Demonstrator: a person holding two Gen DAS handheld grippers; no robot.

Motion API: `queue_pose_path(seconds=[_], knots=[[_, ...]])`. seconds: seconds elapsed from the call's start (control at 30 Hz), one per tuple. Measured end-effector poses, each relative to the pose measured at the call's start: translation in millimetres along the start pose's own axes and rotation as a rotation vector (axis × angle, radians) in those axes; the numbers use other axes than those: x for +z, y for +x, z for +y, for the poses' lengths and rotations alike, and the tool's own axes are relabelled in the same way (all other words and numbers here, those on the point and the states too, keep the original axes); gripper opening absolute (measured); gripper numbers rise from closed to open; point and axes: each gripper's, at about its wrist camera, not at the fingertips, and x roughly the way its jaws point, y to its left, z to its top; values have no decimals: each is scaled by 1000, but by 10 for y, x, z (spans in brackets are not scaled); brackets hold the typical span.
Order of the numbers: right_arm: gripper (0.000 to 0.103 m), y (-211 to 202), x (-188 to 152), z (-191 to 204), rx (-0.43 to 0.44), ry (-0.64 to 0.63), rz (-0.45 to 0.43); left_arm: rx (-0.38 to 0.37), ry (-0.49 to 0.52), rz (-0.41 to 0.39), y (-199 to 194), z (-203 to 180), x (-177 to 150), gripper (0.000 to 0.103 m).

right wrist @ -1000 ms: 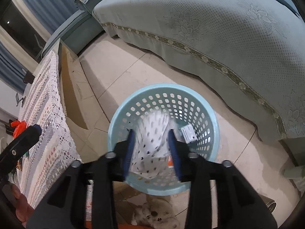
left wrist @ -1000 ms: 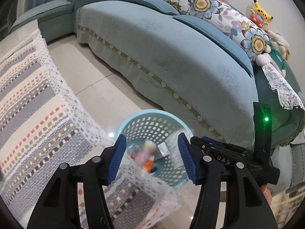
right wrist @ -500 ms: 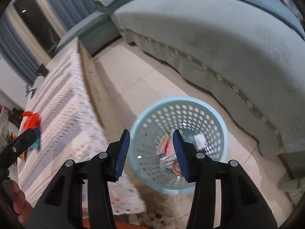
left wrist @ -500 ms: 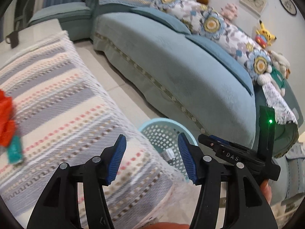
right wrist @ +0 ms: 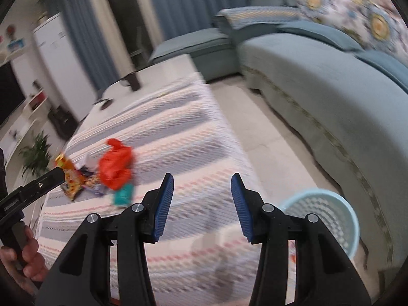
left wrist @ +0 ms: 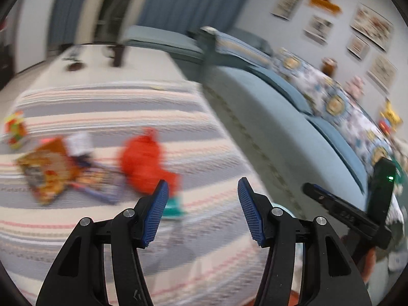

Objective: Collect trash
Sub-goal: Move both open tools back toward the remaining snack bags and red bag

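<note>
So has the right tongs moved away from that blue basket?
Yes. The right tongs were over the blue basket; now the basket sits lower right, and they face the striped table.

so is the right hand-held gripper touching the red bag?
Apart. Right wrist view shows the right hand-held gripper open and empty, striped cloth visible between it and the red bag.

You face a long teal fabric sofa [right wrist: 331,81] with floral cushions [left wrist: 331,97] under framed pictures [left wrist: 372,25] on a pale wall. Blue curtains [right wrist: 193,5] hang behind it, pale floor tiles [right wrist: 257,117] run alongside, and a striped woven cloth [right wrist: 178,132] covers the tabletop.
</note>
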Motion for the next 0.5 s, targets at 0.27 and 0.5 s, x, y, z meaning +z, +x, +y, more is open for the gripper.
queue_pose_path(seconds=[0.27, 0.5], knots=[[43, 569, 87, 955, 98, -104, 49, 190, -156, -66, -413, 1162, 39, 68], [52, 1111, 81, 1421, 129, -120, 90, 258, -194, -33, -341, 1853, 53, 75]])
